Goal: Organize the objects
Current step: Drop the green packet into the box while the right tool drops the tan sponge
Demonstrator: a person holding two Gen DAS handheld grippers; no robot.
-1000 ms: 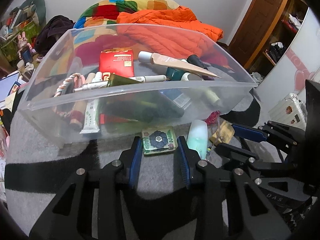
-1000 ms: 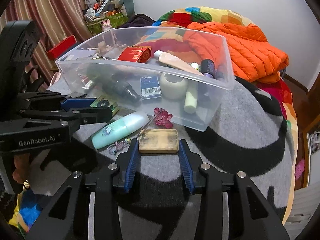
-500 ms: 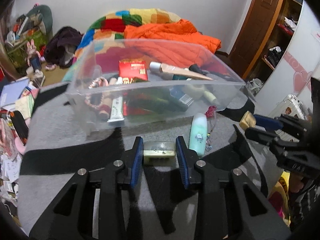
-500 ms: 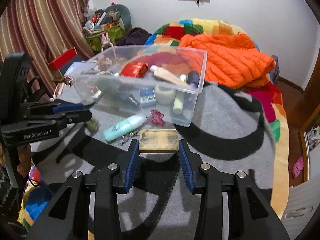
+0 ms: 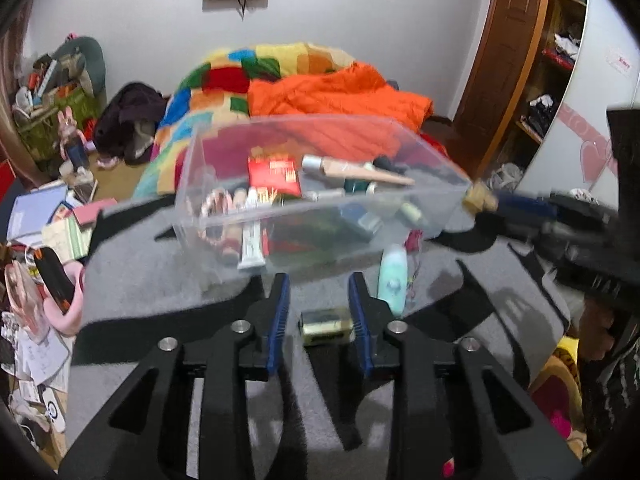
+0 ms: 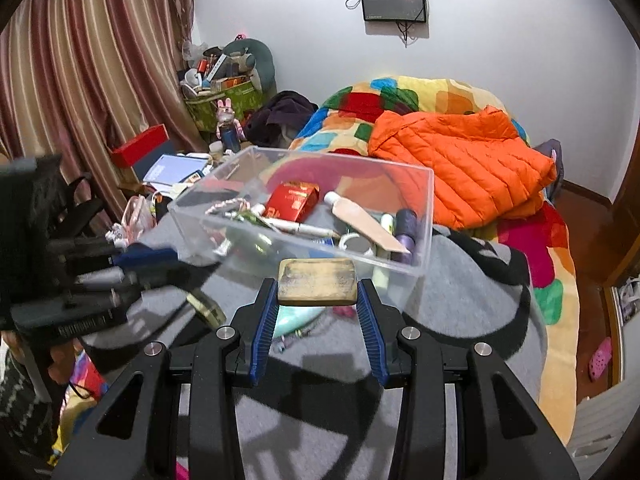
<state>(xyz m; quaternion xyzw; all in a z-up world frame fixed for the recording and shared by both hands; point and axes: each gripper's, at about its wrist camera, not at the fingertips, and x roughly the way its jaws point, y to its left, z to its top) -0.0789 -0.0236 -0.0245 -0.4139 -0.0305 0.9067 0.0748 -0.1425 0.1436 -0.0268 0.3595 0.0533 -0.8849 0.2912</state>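
Fingers of the right gripper [image 6: 317,293] are closed on the tan block [image 6: 316,281], blue pads pressed to its two short ends. A second ago I had this block down on the grey blanket [image 6: 460,312]. It now rides level with the near wall of the clear bin [image 6: 425,216], and the left wrist view shows it at that gripper's tip beside the bin's corner. I judge the lift done and the carry over the rim as the step that remains.

Fingers of the left gripper [image 5: 320,312] are opening at this moment. The small green-and-gold tin [image 5: 326,322] is between them, seen edge-on. It lies close to the right-hand finger, with a clear gap at the left-hand one, so I read no firm hold here. A second ago the tin lay flat on the blanket with its flowered lid up, and half a second ago the pads sat snug on both its sides. The right wrist view shows the tin tilted under the left fingertips. I cannot tell whether it rests on the blanket or hangs.

For the task, one object is close to delivery, while the tin may need a fresh grasp. The mint bottle [image 5: 392,276] lies untouched on the blanket in front of the bin.
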